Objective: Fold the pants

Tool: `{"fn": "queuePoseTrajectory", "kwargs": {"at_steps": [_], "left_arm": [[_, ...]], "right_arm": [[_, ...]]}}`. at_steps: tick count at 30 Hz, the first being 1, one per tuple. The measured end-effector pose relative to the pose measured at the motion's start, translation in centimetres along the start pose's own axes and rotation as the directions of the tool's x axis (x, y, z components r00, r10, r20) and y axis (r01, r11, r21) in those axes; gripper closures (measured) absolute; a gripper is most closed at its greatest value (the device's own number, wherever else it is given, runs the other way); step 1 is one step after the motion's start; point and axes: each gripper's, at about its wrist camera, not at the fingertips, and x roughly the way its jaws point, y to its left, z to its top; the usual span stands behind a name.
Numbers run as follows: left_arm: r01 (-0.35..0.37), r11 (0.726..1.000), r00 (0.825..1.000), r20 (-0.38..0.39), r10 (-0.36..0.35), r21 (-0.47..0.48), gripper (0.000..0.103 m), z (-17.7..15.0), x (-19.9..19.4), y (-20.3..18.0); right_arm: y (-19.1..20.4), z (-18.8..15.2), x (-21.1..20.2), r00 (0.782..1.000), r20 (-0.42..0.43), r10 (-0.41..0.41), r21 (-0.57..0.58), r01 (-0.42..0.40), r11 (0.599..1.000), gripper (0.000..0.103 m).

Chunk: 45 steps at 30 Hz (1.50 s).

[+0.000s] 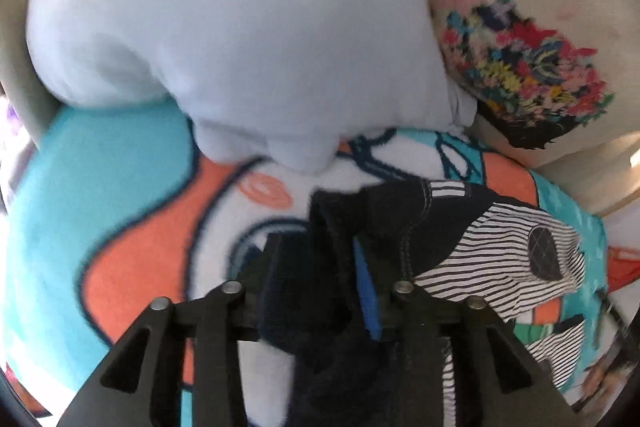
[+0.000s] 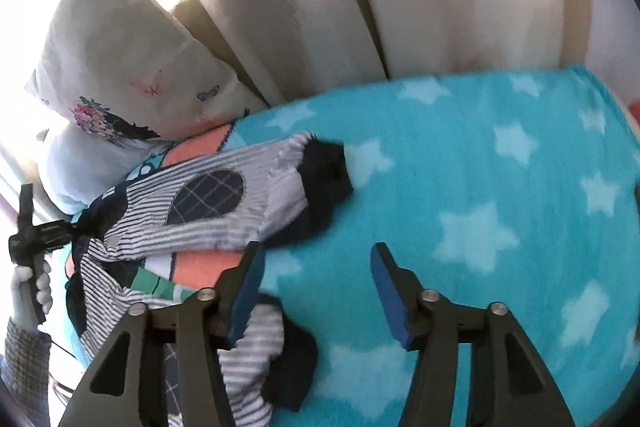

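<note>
The pants [image 2: 224, 211] are small, black-and-white striped with dark knee patches and dark cuffs. They lie on a turquoise star blanket [image 2: 460, 187], both legs stretching right. In the left wrist view my left gripper [image 1: 320, 259] is shut on the dark waistband [image 1: 332, 227] of the pants [image 1: 492, 251]. It also shows in the right wrist view [image 2: 76, 227] at the far left, held by a gloved hand. My right gripper [image 2: 316, 287] is open and empty, above the blanket just right of the near leg's cuff [image 2: 292, 359].
A pale blue pillow [image 1: 224, 27] and a floral cushion [image 1: 520, 39] lie behind the pants, against beige sofa back cushions [image 2: 340, 7]. The blanket has orange and white cartoon print [image 1: 132, 227] under the left gripper.
</note>
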Motion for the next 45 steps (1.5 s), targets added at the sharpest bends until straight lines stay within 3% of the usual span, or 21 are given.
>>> {"fn": "queuePoseTrajectory", "kwargs": {"at_steps": [3,6,12,17,20,24,27,29,30,32,33,34,36,41,45], "left_arm": [[-0.013,0.994,1.000,0.028,0.010,0.104,0.056,0.2,-0.8,-2.0],[0.038,0.982,0.999,0.009,-0.040,0.186,0.055,0.9,-0.2,-4.8],[0.112,0.947,0.994,-0.037,-0.105,0.303,0.047,2.6,1.9,-9.3],[0.193,0.917,0.979,-0.124,-0.159,0.350,0.045,3.5,4.7,-11.1],[0.216,0.911,0.974,-0.145,-0.175,0.352,0.038,3.9,5.9,-11.4],[0.206,0.894,0.970,-0.205,-0.132,0.398,0.029,3.3,8.1,-12.3],[0.185,0.871,0.975,-0.196,-0.105,0.455,0.019,2.7,8.4,-13.2],[0.153,0.863,0.980,-0.186,-0.070,0.482,0.019,2.4,8.5,-13.8],[0.133,0.856,0.983,-0.179,-0.049,0.500,0.020,2.2,8.5,-14.1],[0.097,0.841,0.989,-0.143,-0.023,0.533,0.041,1.6,8.1,-14.7],[0.093,0.838,0.991,-0.127,-0.028,0.538,0.068,1.5,7.6,-14.9],[0.095,0.842,0.992,-0.125,-0.033,0.532,0.087,1.5,7.2,-14.8],[0.107,0.854,0.991,-0.120,-0.052,0.509,0.101,1.5,6.4,-14.7],[0.091,0.866,0.996,-0.055,-0.073,0.493,0.101,0.4,3.1,-14.0],[0.085,0.878,0.994,0.022,-0.108,0.472,0.101,-1.6,-1.2,-13.2]], "right_arm": [[1.6,2.2,1.3,1.000,0.003,-0.004,-0.092,0.004,0.996,0.040],[3.7,4.7,3.7,0.998,-0.046,0.039,-0.167,-0.047,0.985,0.037],[8.3,7.9,9.3,0.988,-0.152,0.024,-0.372,-0.079,0.925,0.037],[10.9,8.8,12.4,0.981,-0.191,0.028,-0.466,-0.116,0.877,0.037],[12.3,8.6,14.2,0.975,-0.221,0.029,-0.515,-0.142,0.845,0.037],[13.3,7.9,16.5,0.962,-0.274,0.001,-0.554,-0.159,0.818,0.037],[13.5,7.8,16.8,0.962,-0.272,0.018,-0.553,-0.172,0.815,0.036],[13.5,7.9,17.0,0.961,-0.276,0.027,-0.542,-0.179,0.821,0.036],[13.5,7.9,17.0,0.960,-0.279,0.029,-0.535,-0.180,0.826,0.037],[13.5,7.9,16.7,0.953,-0.296,0.062,-0.506,-0.212,0.836,0.064],[13.6,7.9,16.5,0.946,-0.313,0.085,-0.482,-0.235,0.844,0.088],[13.5,8.0,16.4,0.942,-0.322,0.097,-0.463,-0.246,0.851,0.095],[13.7,7.9,15.9,0.946,-0.310,0.096,-0.451,-0.235,0.861,0.096],[14.2,7.3,12.4,0.961,-0.253,0.111,-0.441,-0.217,0.871,0.097],[15.0,6.1,8.0,0.967,-0.210,0.145,-0.463,-0.229,0.856,0.097]]}}
